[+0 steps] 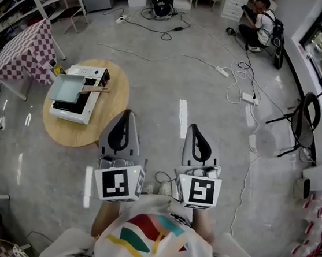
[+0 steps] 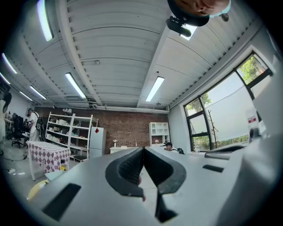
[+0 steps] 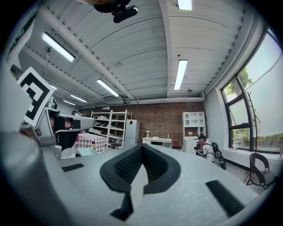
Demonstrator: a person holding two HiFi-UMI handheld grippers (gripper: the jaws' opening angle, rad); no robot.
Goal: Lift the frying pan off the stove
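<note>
A pale green square frying pan (image 1: 67,89) with a wooden handle (image 1: 96,89) rests on a white stove (image 1: 76,109), which stands on a round wooden table (image 1: 100,129) at the left of the head view. Both grippers are held close to the person's chest, well to the right of the table and apart from the pan. My left gripper (image 1: 126,115) is shut, its jaws meeting with nothing between them (image 2: 143,150). Beside it, my right gripper (image 1: 194,129) is also shut and empty (image 3: 142,147). Both gripper views look up toward the ceiling and the far brick wall.
A checked-cloth table (image 1: 24,53) and metal shelves stand at the far left. Cables and power strips (image 1: 247,98) trail over the grey floor. A person (image 1: 258,23) crouches at the back right. A black chair (image 1: 304,122) stands by the right-hand windows.
</note>
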